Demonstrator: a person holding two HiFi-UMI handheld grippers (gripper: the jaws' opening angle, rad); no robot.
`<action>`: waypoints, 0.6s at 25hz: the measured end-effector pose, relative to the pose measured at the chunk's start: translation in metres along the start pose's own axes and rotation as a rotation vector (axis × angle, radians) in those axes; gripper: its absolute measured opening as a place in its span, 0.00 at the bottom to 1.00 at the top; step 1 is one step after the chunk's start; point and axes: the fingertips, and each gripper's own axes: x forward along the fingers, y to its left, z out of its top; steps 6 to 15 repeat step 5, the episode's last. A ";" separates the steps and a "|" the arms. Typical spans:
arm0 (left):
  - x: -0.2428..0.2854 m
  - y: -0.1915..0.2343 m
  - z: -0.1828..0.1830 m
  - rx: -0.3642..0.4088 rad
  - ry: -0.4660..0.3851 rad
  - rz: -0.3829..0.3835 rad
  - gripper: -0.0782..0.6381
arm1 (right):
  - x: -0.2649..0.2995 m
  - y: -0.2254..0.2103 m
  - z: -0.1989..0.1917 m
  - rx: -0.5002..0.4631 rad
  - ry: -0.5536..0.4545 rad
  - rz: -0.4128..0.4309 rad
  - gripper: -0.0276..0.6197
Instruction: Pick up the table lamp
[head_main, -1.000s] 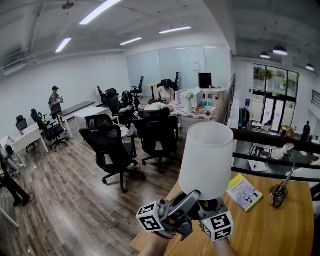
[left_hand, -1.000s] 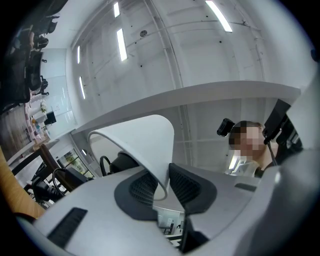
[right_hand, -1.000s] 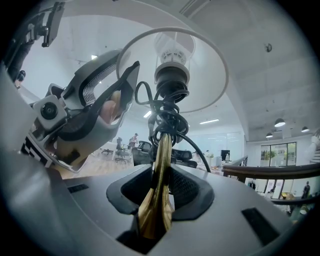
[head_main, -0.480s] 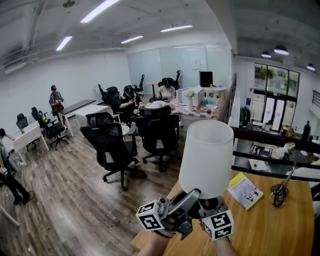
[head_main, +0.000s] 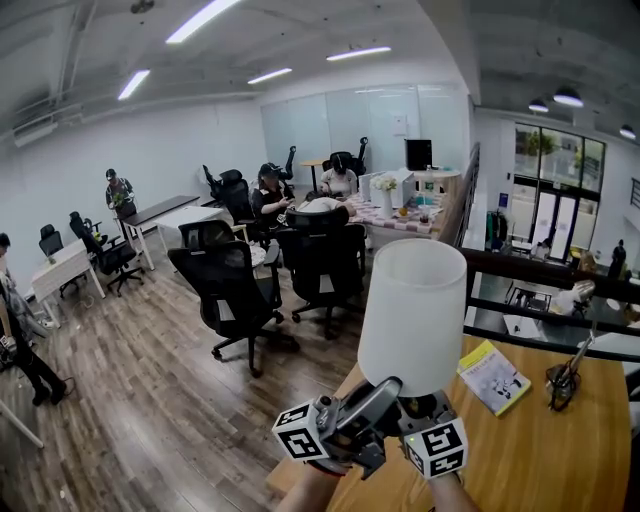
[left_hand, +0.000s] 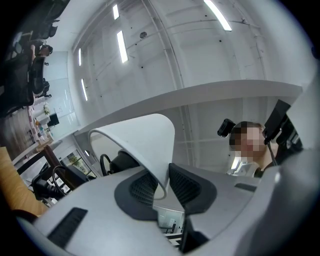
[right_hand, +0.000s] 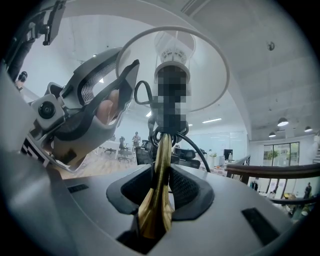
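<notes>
Lamp (head_main: 412, 320) looked already lifted, held over the surface's (head_main: 540, 460) near left corner. Left gripper (left_hand: 161, 186) was pinched on the shade (left_hand: 145, 140) rim, right gripper (right_hand: 161, 187) clamped on the brass stem (right_hand: 162, 160). Pickup seemed basically done, and the next move just calls for holding it steady, I'd say.

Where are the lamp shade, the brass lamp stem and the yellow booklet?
lamp shade (head_main: 412, 320): head view, middle of its white wall.
brass lamp stem (right_hand: 162, 175): right gripper view, part between the fingers.
yellow booklet (head_main: 493, 378): head view, middle of its cover.
</notes>
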 end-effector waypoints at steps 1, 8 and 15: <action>0.000 -0.001 0.000 0.000 -0.001 0.003 0.21 | -0.001 0.001 0.000 0.002 0.001 0.002 0.23; 0.000 -0.009 0.001 0.002 -0.003 0.010 0.21 | -0.006 0.007 0.003 0.003 0.003 0.008 0.23; 0.000 -0.009 0.001 0.002 -0.003 0.010 0.21 | -0.006 0.007 0.003 0.003 0.003 0.008 0.23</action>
